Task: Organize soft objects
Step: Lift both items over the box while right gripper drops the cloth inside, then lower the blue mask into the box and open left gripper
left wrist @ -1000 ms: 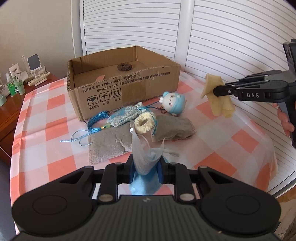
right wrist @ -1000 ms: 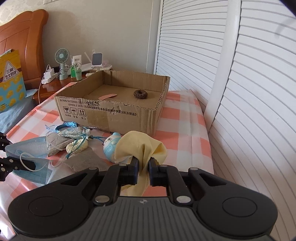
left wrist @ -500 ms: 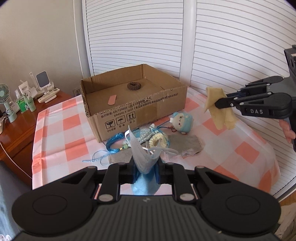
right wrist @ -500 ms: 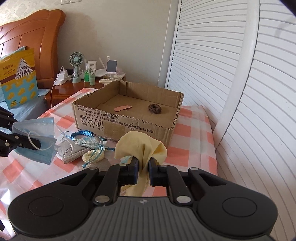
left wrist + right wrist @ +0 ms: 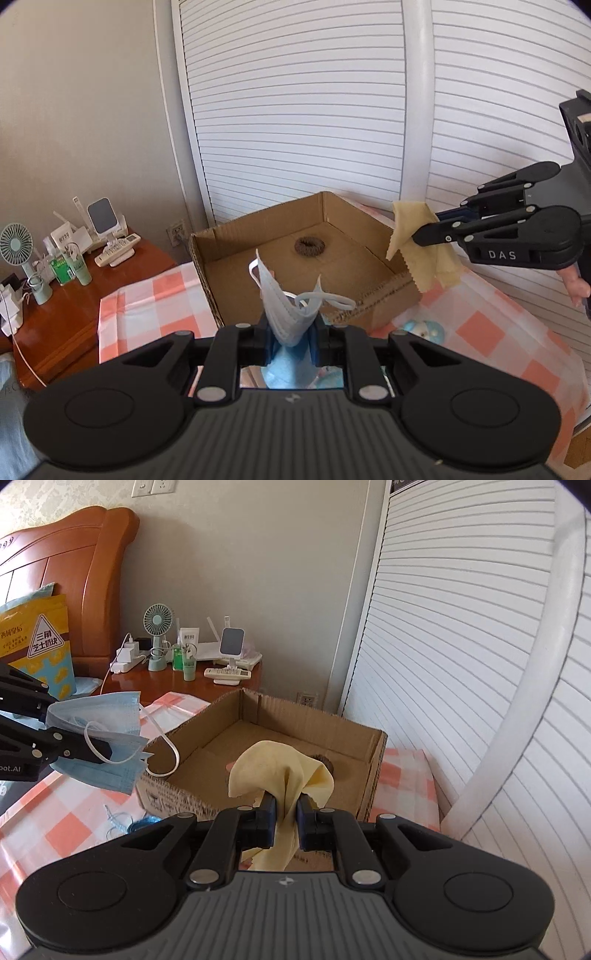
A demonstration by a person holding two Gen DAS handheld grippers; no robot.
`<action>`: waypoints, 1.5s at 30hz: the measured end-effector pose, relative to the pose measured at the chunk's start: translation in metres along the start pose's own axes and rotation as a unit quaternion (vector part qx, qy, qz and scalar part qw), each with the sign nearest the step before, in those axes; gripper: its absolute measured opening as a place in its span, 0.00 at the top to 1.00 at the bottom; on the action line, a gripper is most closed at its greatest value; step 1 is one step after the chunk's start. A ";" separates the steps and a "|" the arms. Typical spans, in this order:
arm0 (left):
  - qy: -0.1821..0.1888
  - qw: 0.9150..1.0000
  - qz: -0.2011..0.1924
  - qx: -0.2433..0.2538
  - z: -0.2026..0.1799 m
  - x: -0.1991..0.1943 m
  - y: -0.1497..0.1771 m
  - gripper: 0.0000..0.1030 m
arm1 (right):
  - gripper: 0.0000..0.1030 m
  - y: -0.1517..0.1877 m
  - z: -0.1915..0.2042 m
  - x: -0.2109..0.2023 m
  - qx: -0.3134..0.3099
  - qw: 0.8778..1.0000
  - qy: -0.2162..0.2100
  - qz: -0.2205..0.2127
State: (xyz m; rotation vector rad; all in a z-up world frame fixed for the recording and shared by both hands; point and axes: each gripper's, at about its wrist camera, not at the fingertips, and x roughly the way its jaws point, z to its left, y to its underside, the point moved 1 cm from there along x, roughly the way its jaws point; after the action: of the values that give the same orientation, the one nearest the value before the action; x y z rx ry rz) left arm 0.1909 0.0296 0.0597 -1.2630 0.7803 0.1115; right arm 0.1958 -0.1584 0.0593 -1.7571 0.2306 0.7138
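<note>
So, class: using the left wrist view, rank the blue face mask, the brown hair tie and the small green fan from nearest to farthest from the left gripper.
1. Blue face mask: clamped in the left gripper.
2. Brown hair tie: straight ahead, on the cardboard box floor.
3. Small green fan: far left, on the wooden nightstand.

Home bedroom, wooden headboard [image 5: 70, 572], cluttered bedside table [image 5: 155, 686] with small fan [image 5: 158, 620], louvred wardrobe doors [image 5: 443, 627]

Cardboard box [image 5: 376, 291]: matt brown corrugated board, ragged fluted rim. Face mask [image 5: 284, 314]: thin pleated non-woven cloth, pale blue. Yellow cloth [image 5: 284, 775]: soft, matt, pinked edge. Nightstand [image 5: 74, 314]: glossy varnished wood. Fingers [image 5: 267, 818]: matt black plastic.
</note>
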 end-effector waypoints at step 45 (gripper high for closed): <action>-0.040 0.999 0.013 -0.032 0.046 0.126 -0.083 0.13 | 0.05 0.015 -0.013 0.040 0.049 0.998 -0.012 0.039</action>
State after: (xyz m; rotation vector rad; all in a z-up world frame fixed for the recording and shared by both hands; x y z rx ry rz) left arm 0.3463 0.0001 0.0576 -1.3005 0.7278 0.2081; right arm 0.2247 -0.1671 0.0267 -1.6516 0.3146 0.7682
